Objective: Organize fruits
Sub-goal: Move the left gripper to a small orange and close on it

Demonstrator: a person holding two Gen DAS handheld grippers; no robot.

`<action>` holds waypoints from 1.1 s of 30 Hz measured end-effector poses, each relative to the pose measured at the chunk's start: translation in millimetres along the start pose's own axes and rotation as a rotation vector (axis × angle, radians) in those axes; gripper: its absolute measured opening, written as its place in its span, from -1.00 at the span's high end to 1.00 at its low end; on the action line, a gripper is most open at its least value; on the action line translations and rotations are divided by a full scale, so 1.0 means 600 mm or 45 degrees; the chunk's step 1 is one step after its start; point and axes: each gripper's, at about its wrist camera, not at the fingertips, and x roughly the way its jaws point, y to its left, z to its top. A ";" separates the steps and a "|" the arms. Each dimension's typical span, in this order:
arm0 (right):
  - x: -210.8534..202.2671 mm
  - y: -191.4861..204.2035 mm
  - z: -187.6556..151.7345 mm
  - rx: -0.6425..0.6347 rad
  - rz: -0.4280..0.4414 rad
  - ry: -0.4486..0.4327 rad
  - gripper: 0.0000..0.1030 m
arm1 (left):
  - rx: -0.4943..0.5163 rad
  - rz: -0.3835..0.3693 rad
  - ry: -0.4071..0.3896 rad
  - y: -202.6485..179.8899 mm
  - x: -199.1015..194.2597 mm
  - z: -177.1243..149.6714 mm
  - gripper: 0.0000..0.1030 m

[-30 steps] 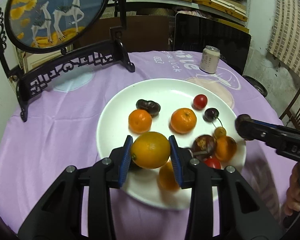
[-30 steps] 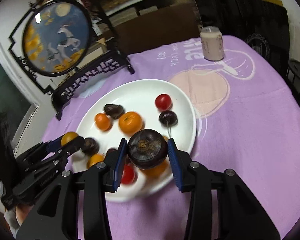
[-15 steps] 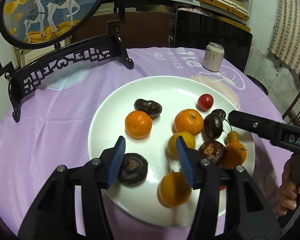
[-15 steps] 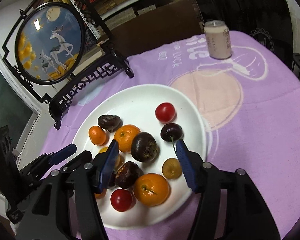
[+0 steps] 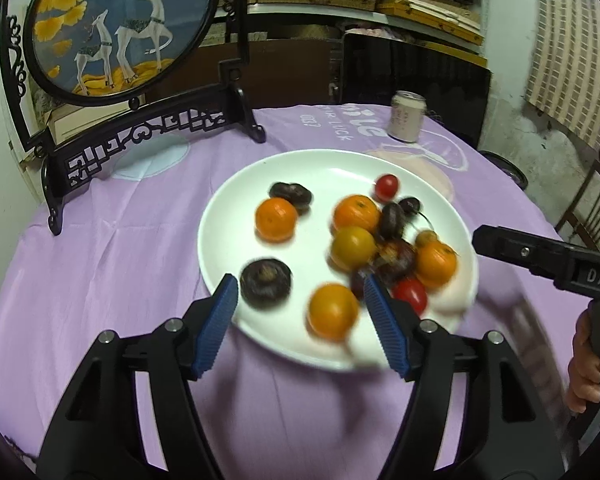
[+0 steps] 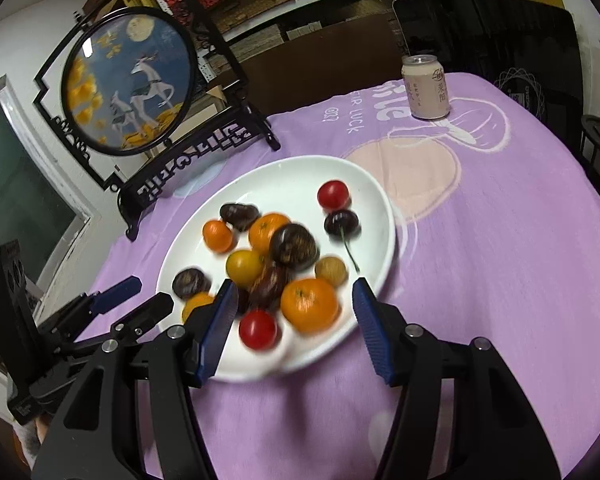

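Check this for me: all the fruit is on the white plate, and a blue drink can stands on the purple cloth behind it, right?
Not quite. The can is pale pink, not blue; the right wrist view shows it plainly. The rest holds: the fruit lies on the white plate, and the can stands on the purple cloth behind it.

Your round table [image 6: 500,280] has a purple cloth [image 5: 120,260] over it. The white plate [image 6: 284,176] of fruit sits mid-cloth. Behind the plate to its left stands the framed deer screen [image 6: 132,84]; behind it to its right, a drink can [image 6: 426,88].
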 end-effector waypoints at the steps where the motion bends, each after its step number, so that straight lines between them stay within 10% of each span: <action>1: -0.009 -0.001 -0.011 0.000 -0.001 -0.002 -0.21 | 0.015 -0.016 -0.005 -0.007 -0.012 -0.010 -0.35; 14: -0.068 -0.070 -0.090 0.219 0.000 -0.006 -0.26 | 0.457 -0.222 -0.060 -0.144 -0.144 -0.187 -0.61; 23: -0.074 -0.072 -0.094 0.236 0.010 0.001 -0.27 | 0.578 -0.283 0.030 -0.184 -0.122 -0.210 -0.61; 33: -0.070 -0.064 -0.094 0.201 -0.009 0.014 -0.28 | 0.499 -0.348 0.168 -0.180 -0.087 -0.209 0.01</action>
